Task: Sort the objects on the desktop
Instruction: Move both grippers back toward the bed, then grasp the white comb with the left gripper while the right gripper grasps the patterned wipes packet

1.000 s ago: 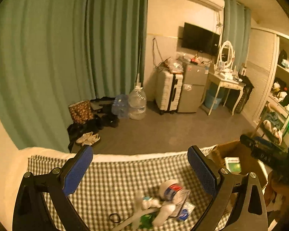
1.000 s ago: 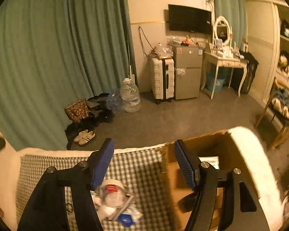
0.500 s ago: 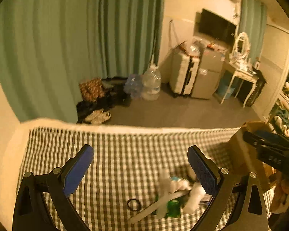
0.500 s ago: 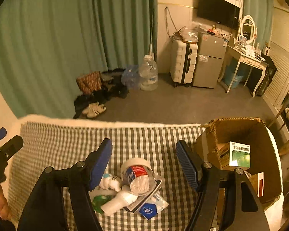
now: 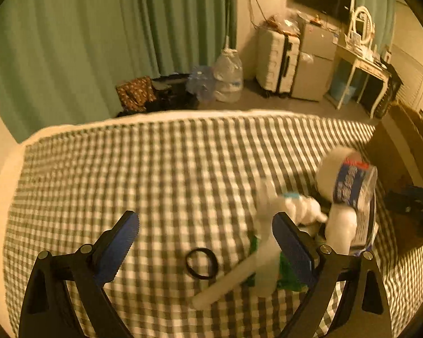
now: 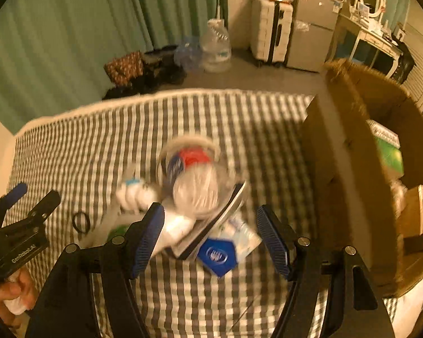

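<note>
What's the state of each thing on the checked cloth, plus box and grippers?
Left gripper: open, empty.
Right gripper: open, empty.
Clear plastic jar with red-blue label: on its side atop the pile.
Black elastic ring: flat on the cloth.
Brown cardboard box: open, items inside.
</note>
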A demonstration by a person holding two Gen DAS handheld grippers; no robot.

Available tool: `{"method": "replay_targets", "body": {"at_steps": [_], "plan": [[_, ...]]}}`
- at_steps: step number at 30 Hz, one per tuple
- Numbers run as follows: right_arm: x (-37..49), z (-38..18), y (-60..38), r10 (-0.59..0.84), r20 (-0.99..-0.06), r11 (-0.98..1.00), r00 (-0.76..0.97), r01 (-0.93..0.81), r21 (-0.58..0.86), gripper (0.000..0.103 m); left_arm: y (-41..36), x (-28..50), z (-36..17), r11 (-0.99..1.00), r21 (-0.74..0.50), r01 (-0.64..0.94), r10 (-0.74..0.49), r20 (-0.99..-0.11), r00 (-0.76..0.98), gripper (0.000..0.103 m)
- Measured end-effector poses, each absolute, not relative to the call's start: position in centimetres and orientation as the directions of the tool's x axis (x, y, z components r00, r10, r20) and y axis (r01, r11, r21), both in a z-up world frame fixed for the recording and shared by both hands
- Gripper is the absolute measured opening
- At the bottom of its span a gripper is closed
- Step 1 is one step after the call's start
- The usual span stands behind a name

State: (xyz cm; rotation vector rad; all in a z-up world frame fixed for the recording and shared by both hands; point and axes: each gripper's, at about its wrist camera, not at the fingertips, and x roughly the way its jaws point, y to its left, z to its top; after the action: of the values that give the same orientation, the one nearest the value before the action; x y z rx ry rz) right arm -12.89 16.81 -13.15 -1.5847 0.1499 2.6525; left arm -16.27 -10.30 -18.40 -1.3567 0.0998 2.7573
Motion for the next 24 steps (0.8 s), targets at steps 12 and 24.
{"method": "replay_targets", "body": {"at_steps": [12,24], "plan": [[-13.4,-18.1,19.2,0.055,-0.912,-0.978,-0.407,-0.207,0.033,0.055,-7.8,-16.3,-23.4,-0.989,-0.005,-0.15,0.088,-0.831,-0.549,0.095],[-13.6,-20.6,19.8,-0.052,-0.94,-0.972,-0.338,-0.198,0.125,0.055,-6.9,-17.7,-26.0,-0.984,-0.058,-0.167,0.135,-0.858,-0.496,0.065]]}}
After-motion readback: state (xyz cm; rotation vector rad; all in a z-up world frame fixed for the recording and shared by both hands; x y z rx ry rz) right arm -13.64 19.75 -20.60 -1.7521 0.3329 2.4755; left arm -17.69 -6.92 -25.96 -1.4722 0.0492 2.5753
